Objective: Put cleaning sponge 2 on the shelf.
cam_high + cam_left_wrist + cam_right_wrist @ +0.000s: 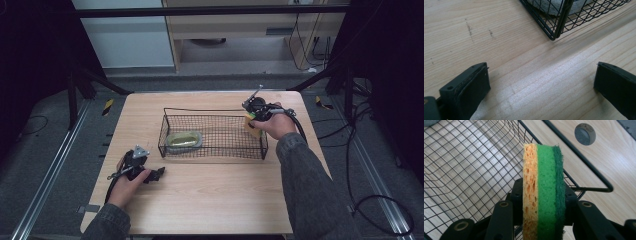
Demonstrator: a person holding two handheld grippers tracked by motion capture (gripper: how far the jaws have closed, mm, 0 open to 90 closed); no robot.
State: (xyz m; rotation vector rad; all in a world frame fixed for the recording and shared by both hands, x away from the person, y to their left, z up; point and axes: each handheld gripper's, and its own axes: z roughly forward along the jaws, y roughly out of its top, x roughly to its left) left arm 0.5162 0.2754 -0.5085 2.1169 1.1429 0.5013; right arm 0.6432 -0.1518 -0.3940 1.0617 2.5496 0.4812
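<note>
The right gripper [544,202] clamps a sponge [543,185] edge-up over the wire basket's [165,132] right end; the left gripper [541,85] rests on the table [210,200], jaws apart.

Pale wooden table [210,200] bears a black wire basket [212,132] near its middle

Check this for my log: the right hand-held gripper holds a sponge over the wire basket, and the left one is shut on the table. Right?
Not quite: the left hand-held gripper is open, its jaws wide apart over bare wood in the left gripper view. The right hand-held gripper does hold the sponge over the wire basket.
</note>
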